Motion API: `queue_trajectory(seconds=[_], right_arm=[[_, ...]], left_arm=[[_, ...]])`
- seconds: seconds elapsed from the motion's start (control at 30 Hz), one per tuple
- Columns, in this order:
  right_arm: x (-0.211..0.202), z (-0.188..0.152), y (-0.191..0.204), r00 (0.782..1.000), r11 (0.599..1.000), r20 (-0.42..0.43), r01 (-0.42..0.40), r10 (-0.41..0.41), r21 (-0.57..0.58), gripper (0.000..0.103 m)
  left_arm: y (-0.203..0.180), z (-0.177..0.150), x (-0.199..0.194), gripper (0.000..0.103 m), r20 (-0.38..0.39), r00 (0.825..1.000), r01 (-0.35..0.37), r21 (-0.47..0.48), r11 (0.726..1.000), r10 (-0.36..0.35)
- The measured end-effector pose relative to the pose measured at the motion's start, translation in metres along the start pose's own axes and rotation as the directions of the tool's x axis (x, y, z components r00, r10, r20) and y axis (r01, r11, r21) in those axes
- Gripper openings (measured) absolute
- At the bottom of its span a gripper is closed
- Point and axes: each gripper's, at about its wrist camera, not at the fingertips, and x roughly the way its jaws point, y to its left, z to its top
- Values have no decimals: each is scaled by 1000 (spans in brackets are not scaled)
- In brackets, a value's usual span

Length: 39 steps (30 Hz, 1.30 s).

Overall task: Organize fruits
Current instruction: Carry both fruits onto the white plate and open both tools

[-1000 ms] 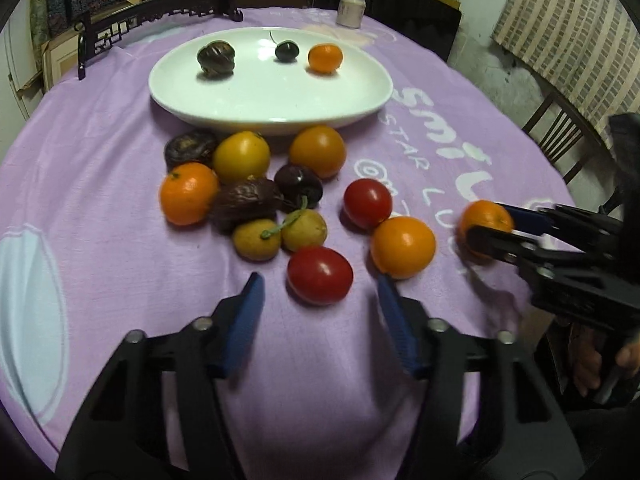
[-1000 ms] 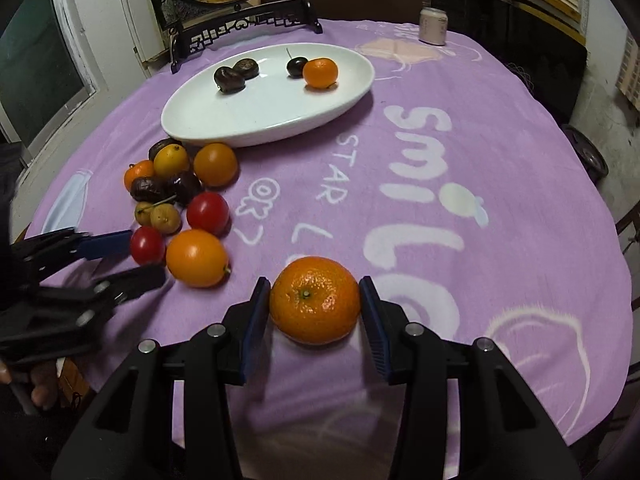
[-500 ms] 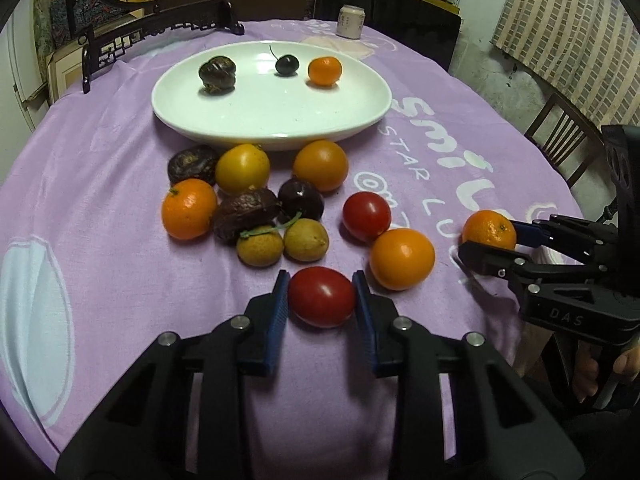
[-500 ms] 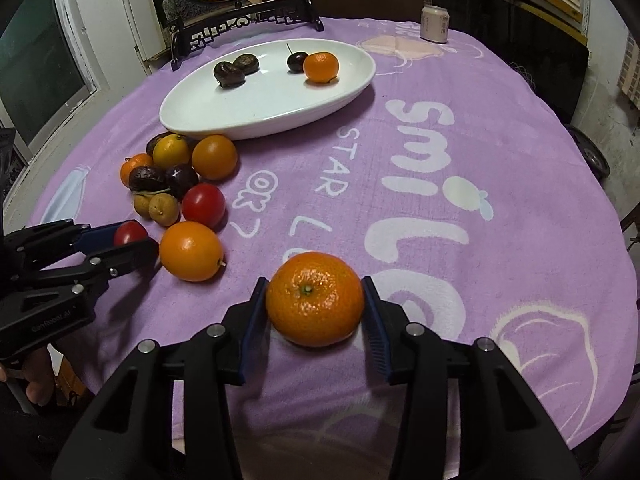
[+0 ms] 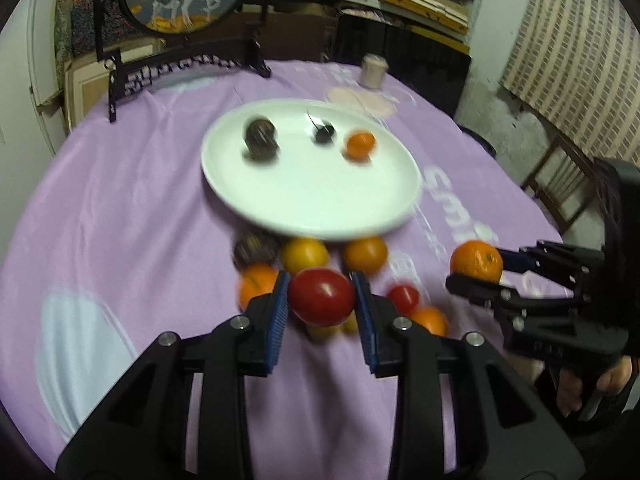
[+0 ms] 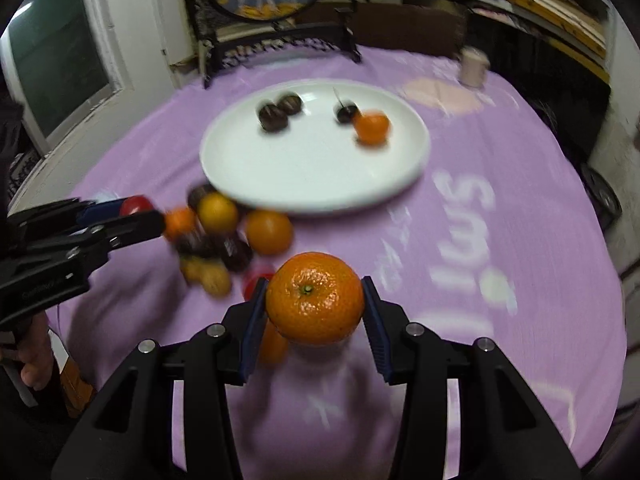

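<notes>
Right now both grippers are loaded: left gripper [image 5: 322, 307] pinches a red tomato [image 5: 322, 298] btwn its blue pads, clear of the cloth; right gripper [image 6: 316, 312] pinches a mandarin [image 6: 315, 298] the same way.

The white plate [image 5: 312, 216] sits at 12 o'clock from both, w/ dark fruits and a small orange fruit [image 5: 361, 145] near its far side. The loose fruit pile [image 5: 304, 256] lies at the plate's near rim.

Risks, as I judge them: the tomato is smooth and soft, so too much squeeze could split it and too little could let it slip. Both hands heading for one plate could collide.

Room: the plate's near half is bare; purple cloth [image 6: 500, 240] at 2 o'clock is open.
</notes>
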Motion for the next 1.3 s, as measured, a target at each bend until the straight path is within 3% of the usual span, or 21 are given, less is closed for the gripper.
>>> queue_trajectory(seconds=[0.23, 0.4, 0.63, 0.77, 0.8, 0.83, 0.87, 0.97, 1.13, 1.3], right_arm=[[34, 99, 15, 1000, 999, 28, -8, 9, -45, 46], [93, 136, -1, 995, 995, -24, 95, -95, 5, 46], [125, 138, -17, 997, 998, -66, 47, -44, 46, 46], [126, 143, -13, 998, 999, -39, 40, -38, 33, 46], [125, 142, -12, 999, 998, -29, 43, -42, 34, 48], [124, 143, -13, 998, 998, -11, 55, -55, 38, 62], [121, 142, -15, 998, 997, 3, 66, -66, 41, 65], [110, 136, -21, 992, 993, 43, 113, -115, 44, 64], [81, 108, -32, 993, 989, 48, 106, -111, 101, 64], [33, 54, -24, 995, 993, 60, 74, -80, 89, 65]], left_arm=[[33, 99, 46, 32, -6, 998, -55, -82, 995, 55], [51, 137, 86, 32, -22, 998, -65, -143, 988, 63], [60, 132, 108, 32, -50, 998, -57, -160, 985, 50], [58, 134, 109, 33, -44, 998, -47, -152, 987, 41], [57, 133, 107, 36, -39, 999, -37, -152, 988, 31], [57, 134, 105, 51, -30, 999, -27, -155, 988, 22], [57, 133, 101, 58, -13, 1000, -21, -159, 987, 19], [57, 131, 91, 60, 20, 999, -26, -155, 988, 29], [59, 110, 72, 60, 30, 999, -12, -169, 986, 17], [57, 62, 33, 64, 91, 995, -34, -175, 984, 51]])
